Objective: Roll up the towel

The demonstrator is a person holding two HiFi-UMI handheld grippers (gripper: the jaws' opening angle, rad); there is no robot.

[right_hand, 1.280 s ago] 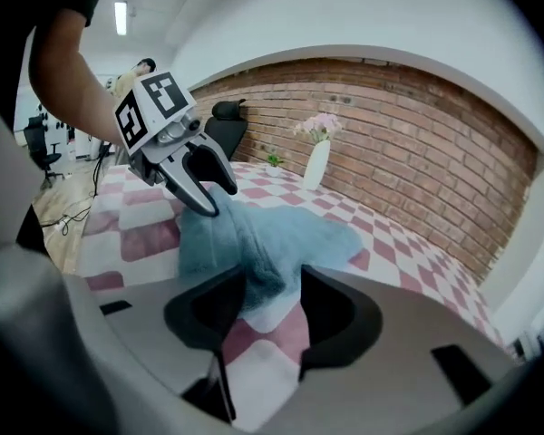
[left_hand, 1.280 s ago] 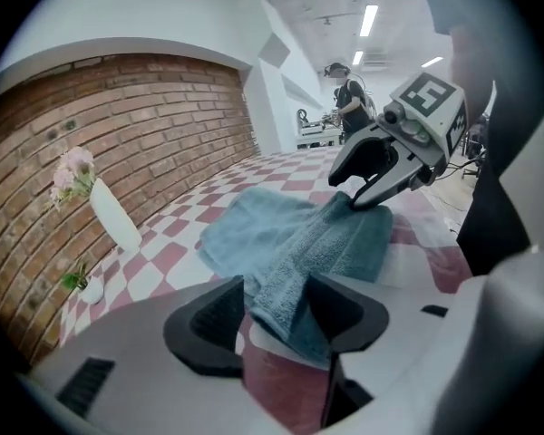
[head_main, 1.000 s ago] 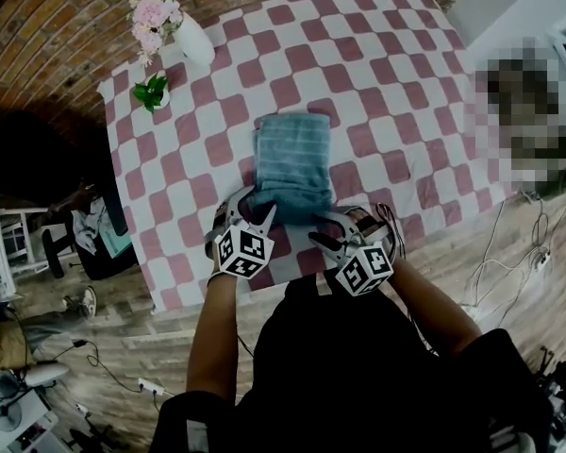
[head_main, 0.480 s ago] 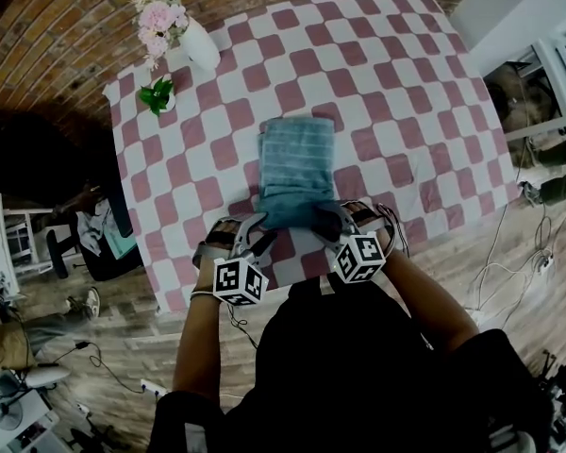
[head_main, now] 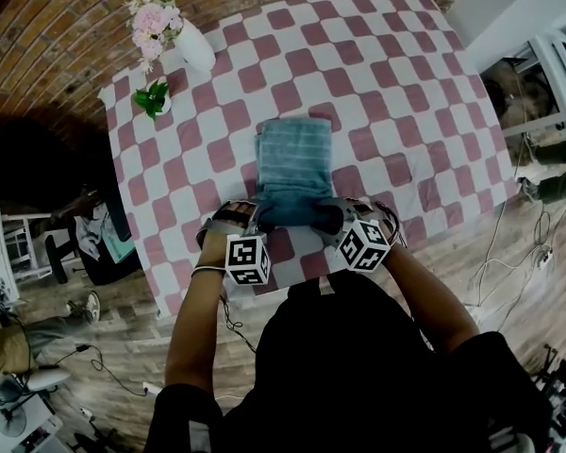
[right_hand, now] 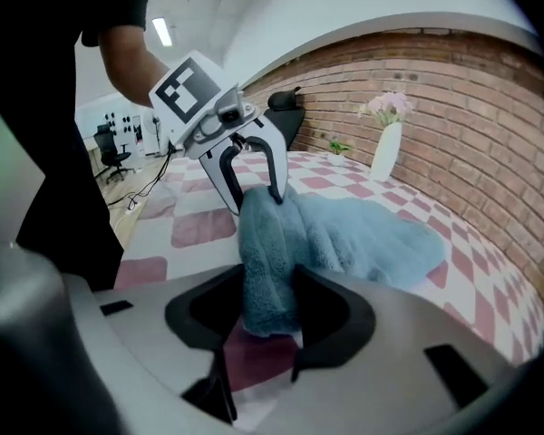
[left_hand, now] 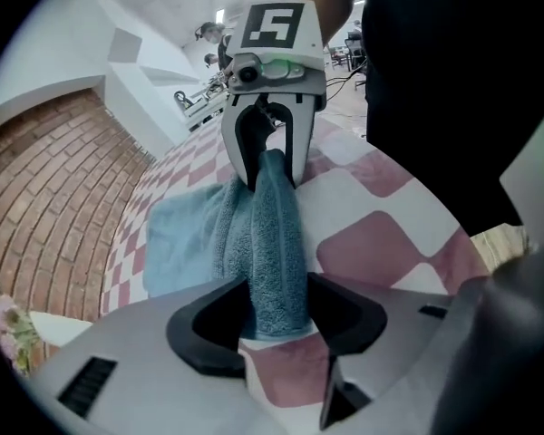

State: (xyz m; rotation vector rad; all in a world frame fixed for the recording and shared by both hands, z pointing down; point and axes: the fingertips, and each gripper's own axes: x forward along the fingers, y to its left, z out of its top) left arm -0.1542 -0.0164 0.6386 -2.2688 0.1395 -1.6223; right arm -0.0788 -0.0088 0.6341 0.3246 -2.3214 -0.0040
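The left tongs (left_hand: pixel 276 311) and the right tongs (right_hand: pixel 270 311), both just now closing tighter, are each pinching the bunched near end of the blue towel (head_main: pixel 294 163), which is lying flat beyond them on the near half of the checked table (head_main: pixel 387 74).

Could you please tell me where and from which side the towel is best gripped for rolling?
Grip the towel by its near short edge, one gripper near each end, coming from the near side. It lies flat with its length running away, so that edge rolls forward. The left gripper and right gripper pinch that edge, their jaws having just closed further.
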